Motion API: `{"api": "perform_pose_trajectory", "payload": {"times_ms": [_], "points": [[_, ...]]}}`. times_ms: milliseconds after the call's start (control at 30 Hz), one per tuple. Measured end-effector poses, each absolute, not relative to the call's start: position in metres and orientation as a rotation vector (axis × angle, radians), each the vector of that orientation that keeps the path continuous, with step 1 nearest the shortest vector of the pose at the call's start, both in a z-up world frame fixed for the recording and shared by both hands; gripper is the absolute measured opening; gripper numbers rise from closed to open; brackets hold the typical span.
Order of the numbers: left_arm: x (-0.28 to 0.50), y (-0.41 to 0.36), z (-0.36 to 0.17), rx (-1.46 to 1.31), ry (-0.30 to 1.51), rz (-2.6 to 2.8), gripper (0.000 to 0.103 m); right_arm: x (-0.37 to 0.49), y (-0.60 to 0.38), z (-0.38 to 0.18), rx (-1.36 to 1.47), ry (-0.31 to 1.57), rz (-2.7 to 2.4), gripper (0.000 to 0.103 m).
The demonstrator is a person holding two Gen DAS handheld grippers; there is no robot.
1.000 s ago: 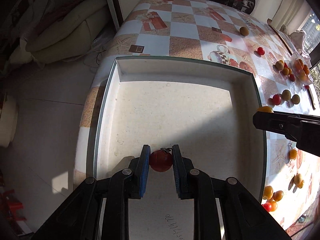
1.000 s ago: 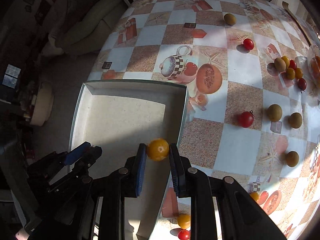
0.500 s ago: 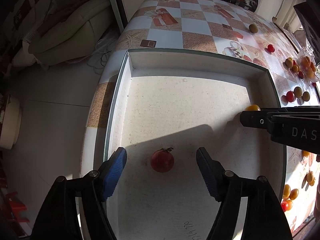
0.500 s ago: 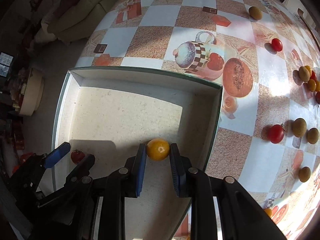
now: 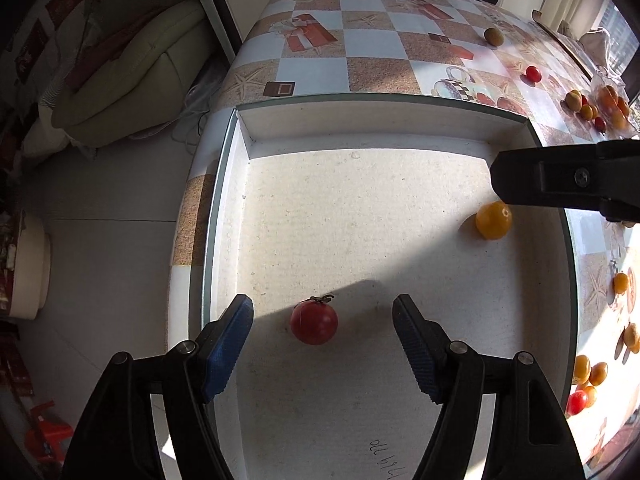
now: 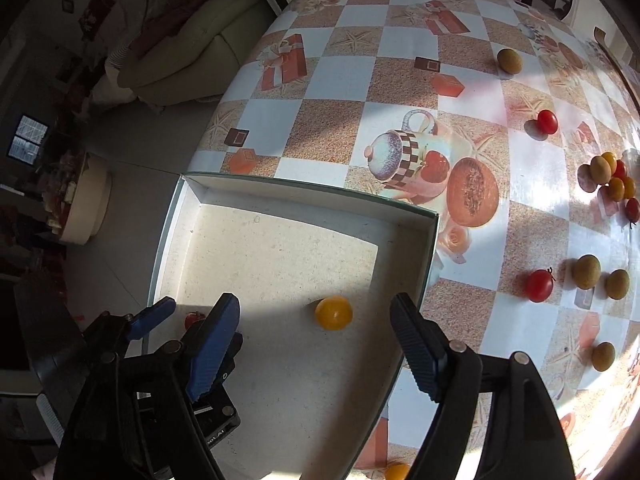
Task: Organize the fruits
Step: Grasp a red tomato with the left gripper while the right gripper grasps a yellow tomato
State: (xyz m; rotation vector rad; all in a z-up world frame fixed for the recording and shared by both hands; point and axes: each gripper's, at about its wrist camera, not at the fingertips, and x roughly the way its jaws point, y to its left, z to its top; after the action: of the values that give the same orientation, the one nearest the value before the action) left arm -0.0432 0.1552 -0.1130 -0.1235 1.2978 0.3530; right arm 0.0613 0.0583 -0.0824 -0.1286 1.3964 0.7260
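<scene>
A shallow white box point(image 5: 372, 120) point(image 6: 304, 196) sits at the table's near-left corner. A red tomato point(image 5: 314, 322) lies on its floor between the open jaws of my left gripper point(image 5: 322, 330), untouched. A yellow tomato point(image 5: 494, 220) point(image 6: 334, 313) lies near the box's right wall, between the open jaws of my right gripper point(image 6: 316, 330), untouched. The right gripper's finger point(image 5: 560, 178) crosses the left wrist view above the yellow tomato. The left gripper point(image 6: 188, 316) shows at lower left of the right wrist view, partly hiding the red tomato point(image 6: 194, 319).
Several red, yellow and brown-green fruits lie scattered on the checkered tablecloth point(image 6: 340, 120) right of the box, such as a red tomato point(image 6: 540, 285) and a brown fruit point(image 6: 509, 60). A sofa point(image 5: 132, 76) and the floor lie beyond the table's left edge.
Both grippers opened and let go of their fruits: the left dropped the red tomato first, then the right released the yellow tomato inside the box. Both have drawn back slightly.
</scene>
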Motion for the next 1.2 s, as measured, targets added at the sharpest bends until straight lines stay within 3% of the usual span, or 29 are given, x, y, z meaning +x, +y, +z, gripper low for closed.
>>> {"api": "perform_pose_trajectory", "payload": {"times_ms": [533, 600, 633, 700, 1200], "points": [[0.022, 0.066, -0.055, -0.048, 1.213, 0.111, 0.074, 0.078, -0.118, -0.078, -0.018, 1.389, 0.374, 0.081], [0.032, 0.05, -0.052, -0.049, 1.202, 0.067, 0.086, 0.075, -0.142, -0.082, -0.006, 1.404, 0.336, 0.081], [0.037, 0.043, -0.051, -0.047, 1.187, 0.054, 0.098, 0.072, -0.154, -0.083, -0.003, 1.41, 0.318, 0.081], [0.046, 0.027, -0.049, -0.03, 1.166, 0.032, 0.098, 0.065, -0.173, -0.086, 0.004, 1.42, 0.296, 0.081], [0.099, -0.024, -0.11, 0.071, 1.261, 0.014, 0.098, -0.005, -0.219, -0.104, -0.055, 1.46, 0.319, 0.081]]}}
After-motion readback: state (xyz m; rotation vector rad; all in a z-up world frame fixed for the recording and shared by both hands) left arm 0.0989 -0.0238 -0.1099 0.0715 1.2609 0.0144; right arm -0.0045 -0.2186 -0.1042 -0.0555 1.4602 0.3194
